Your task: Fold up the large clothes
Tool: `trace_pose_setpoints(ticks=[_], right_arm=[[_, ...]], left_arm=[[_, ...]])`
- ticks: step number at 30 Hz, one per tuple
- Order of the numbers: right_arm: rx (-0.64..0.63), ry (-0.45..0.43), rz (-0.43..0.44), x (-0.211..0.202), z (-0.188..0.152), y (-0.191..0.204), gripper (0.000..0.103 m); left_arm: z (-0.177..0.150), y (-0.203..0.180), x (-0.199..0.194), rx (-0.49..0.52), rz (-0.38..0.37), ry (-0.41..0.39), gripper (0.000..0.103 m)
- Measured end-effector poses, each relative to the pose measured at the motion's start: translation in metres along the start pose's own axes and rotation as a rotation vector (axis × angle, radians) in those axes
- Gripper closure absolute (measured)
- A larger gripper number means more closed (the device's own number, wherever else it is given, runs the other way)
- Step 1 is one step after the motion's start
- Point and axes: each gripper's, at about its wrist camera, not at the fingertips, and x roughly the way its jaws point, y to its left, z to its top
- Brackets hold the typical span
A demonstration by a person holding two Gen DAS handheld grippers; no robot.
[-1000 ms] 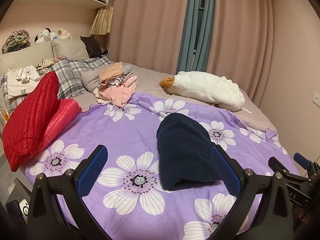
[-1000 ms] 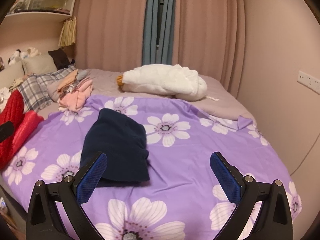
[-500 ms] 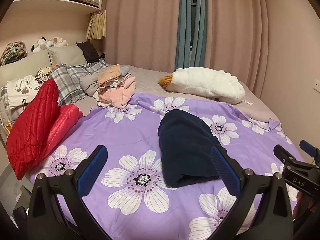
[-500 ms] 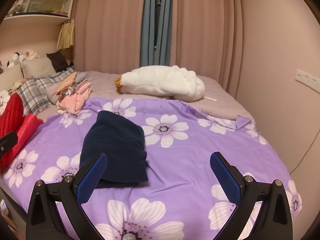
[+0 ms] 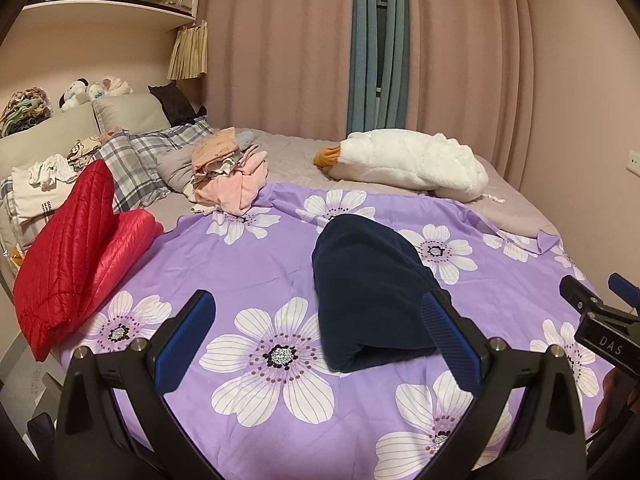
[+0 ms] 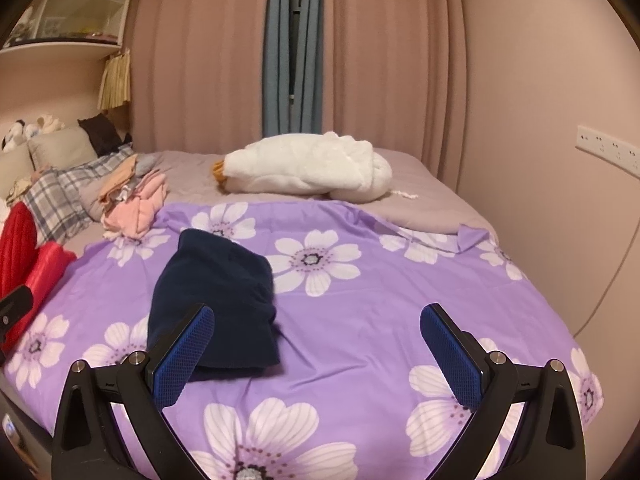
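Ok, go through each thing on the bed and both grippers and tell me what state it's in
Navy garment: folded, lying flat.
Red quilted jacket: unfolded, slumped at bed edge.
Pink clothes pile: loosely heaped.
White plush: lying on its side.
Left hand-held gripper: open, empty.
Right hand-held gripper: open, empty.

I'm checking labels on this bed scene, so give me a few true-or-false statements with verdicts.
1. The folded navy garment lies on the purple floral sheet. True.
2. The left gripper is shut on it. False: open, holding nothing.
3. The red quilted jacket lies at the bed's left edge. True.
4. The right gripper grips the white plush goose. False: open, empty, far from it.
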Motion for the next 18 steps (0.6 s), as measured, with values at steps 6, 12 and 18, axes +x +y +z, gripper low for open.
trace_pose_setpoints(ticks=[6, 12, 18], right_arm=[[-0.016, 0.013, -0.014, 0.003, -0.001, 0.004, 0.001], [-0.040, 0.015, -0.014, 0.003, -0.001, 0.010, 0.001], [-0.069, 0.023, -0.007, 0.006, -0.002, 0.015, 0.001]], left_arm=[[0.000, -0.002, 0.001, 0.006, -0.006, 0.003, 0.000], [0.000, -0.003, 0.001, 0.004, -0.001, 0.002, 0.000], [-0.001, -0.002, 0.003, 0.004, 0.000, 0.005, 0.000]])
